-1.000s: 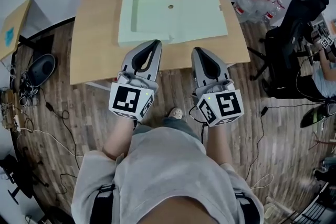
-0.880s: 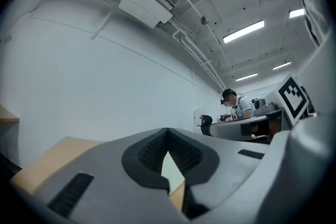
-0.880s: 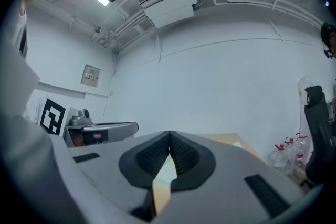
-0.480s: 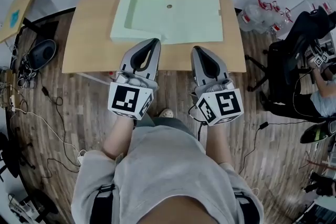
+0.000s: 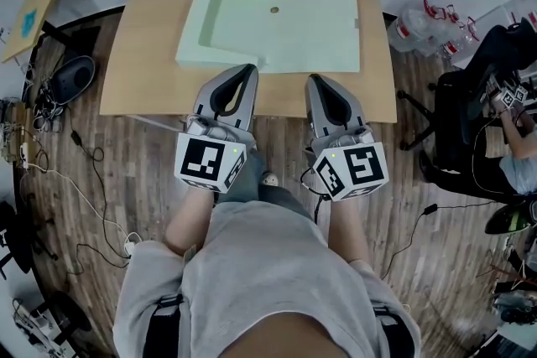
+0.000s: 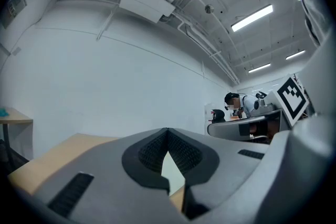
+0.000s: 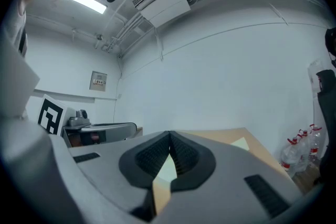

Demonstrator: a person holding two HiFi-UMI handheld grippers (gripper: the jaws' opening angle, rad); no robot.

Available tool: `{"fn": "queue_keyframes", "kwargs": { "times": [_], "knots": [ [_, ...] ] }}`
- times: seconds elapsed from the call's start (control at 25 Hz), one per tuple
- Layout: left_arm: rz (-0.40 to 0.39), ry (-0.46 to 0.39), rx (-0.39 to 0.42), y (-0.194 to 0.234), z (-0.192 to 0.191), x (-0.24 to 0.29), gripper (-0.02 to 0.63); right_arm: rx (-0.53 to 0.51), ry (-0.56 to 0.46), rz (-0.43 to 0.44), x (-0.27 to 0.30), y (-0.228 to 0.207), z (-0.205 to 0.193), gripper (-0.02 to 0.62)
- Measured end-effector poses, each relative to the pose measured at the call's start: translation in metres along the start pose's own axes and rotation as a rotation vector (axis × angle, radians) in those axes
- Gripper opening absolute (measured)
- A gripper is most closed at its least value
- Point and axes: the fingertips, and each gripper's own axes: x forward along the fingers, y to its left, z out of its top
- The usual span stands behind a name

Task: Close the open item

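A pale green flat box [image 5: 220,23] lies open on the wooden table [image 5: 159,71], its lid [image 5: 315,33] spread flat to the right with a small round hole in it. My left gripper [image 5: 249,68] is shut, its tip over the table's front edge just short of the box. My right gripper [image 5: 311,80] is shut too, beside it and below the lid. Both hold nothing. In the left gripper view the jaws [image 6: 168,131] meet at the tip, with pale green showing behind. The right gripper view shows its jaws [image 7: 169,135] likewise closed.
A black office chair [image 5: 470,113] and a seated person [image 5: 516,151] are at the right, with plastic bottles [image 5: 428,21] on the floor behind. Cables [image 5: 67,180] and a dark object [image 5: 71,80] lie on the wooden floor at left, by a small side table [image 5: 38,12].
The head view has shifted a little, so table and box sit slightly differently in frame. Both grippers stay shut at the table's front edge. The person's foot has moved.
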Motion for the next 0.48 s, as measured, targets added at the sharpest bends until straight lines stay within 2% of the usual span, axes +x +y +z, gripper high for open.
{"fn": "queue_keyframes", "kwargs": {
  "times": [0.48],
  "knots": [
    [-0.063, 0.013, -0.008, 0.017, -0.002, 0.068, 0.012, 0.005, 0.013, -0.064, 0.041, -0.049, 0.006, 0.009]
  ]
}}
